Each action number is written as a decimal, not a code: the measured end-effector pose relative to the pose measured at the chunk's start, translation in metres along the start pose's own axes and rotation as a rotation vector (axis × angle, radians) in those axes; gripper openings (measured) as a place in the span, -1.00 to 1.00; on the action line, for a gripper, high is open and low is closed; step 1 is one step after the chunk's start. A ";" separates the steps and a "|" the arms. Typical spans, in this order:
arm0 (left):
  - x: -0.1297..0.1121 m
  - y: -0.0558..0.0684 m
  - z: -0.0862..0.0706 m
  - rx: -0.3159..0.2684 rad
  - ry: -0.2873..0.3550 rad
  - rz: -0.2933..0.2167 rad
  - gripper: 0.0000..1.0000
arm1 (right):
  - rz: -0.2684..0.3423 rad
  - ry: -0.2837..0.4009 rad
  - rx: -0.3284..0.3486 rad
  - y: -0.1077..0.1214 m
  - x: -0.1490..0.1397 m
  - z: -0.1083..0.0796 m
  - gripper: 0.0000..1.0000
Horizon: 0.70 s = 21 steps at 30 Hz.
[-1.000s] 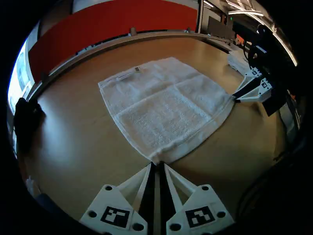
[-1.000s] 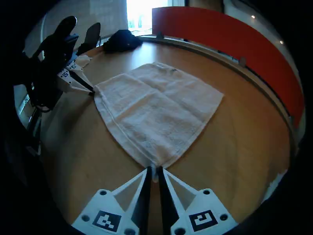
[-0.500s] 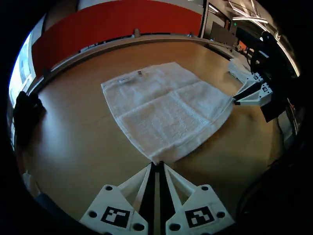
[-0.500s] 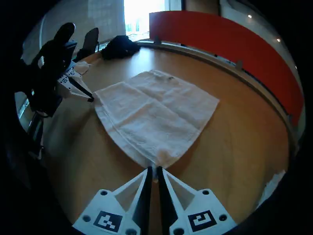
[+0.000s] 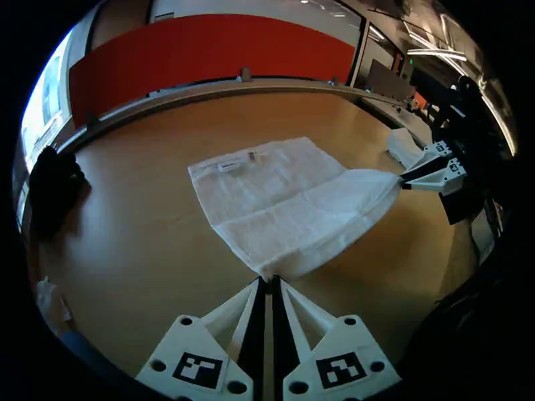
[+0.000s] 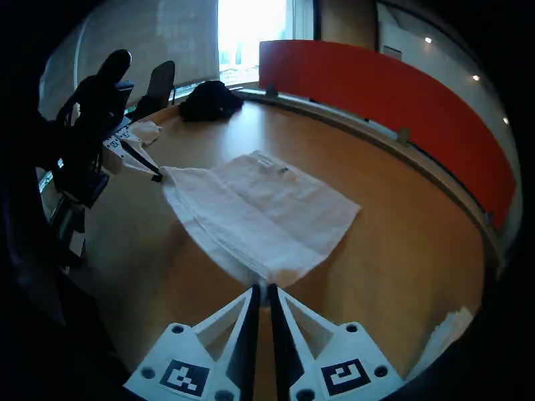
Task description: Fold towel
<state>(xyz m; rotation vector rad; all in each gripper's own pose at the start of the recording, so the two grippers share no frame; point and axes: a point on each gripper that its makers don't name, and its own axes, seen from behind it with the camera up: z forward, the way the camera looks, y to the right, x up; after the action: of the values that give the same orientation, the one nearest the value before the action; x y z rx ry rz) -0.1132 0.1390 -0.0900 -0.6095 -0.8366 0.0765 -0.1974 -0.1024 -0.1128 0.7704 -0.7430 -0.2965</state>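
Wooden tabletop (image 5: 134, 220) curves wide under both grippers, with open wood on every side of the towel. A raised rim (image 5: 200, 92) runs along its far edge, and a long red panel (image 5: 200, 53) stands behind that. In the right gripper view a bright window (image 6: 254, 33) and two dark chairs (image 6: 160, 73) sit beyond the table's end.

The white towel (image 5: 287, 200) lies near the middle of the table, well apart from the rim. Its far half rests flat on the wood, with a small tag (image 5: 231, 165) near the far edge. Its near edge is raised off the surface and hangs in a shallow sag between two held corners, with shadow below it.

The left gripper (image 5: 269, 284) has its fingers drawn almost together, only a thin slit between them, and one near corner of the towel is pinched at their tips. The right gripper (image 6: 263, 291) is closed the same way on the other near corner. Each gripper also appears far off in the other's view, at the opposite end of the lifted edge.

A dark bundle (image 6: 208, 100) rests near the rim by the window, well clear of the towel. A small pile of white cloth (image 5: 404, 144) lies on the table just behind the right gripper.
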 end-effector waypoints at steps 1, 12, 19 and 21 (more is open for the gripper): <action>0.002 0.001 -0.003 -0.001 0.003 -0.004 -0.86 | -0.001 0.004 -0.001 0.000 0.002 -0.003 -0.78; 0.017 0.008 -0.029 -0.004 0.031 -0.039 -0.86 | 0.002 0.039 -0.004 -0.004 0.023 -0.027 -0.78; 0.025 0.012 -0.042 -0.013 0.042 -0.064 -0.86 | -0.010 0.050 -0.001 -0.008 0.034 -0.043 -0.78; 0.026 0.013 -0.046 -0.016 0.043 -0.069 -0.86 | -0.012 0.050 0.002 -0.009 0.035 -0.046 -0.78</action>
<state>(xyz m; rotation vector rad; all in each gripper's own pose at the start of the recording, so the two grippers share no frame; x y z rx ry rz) -0.0603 0.1359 -0.1029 -0.5945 -0.8159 -0.0057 -0.1397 -0.1022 -0.1245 0.7817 -0.6920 -0.2867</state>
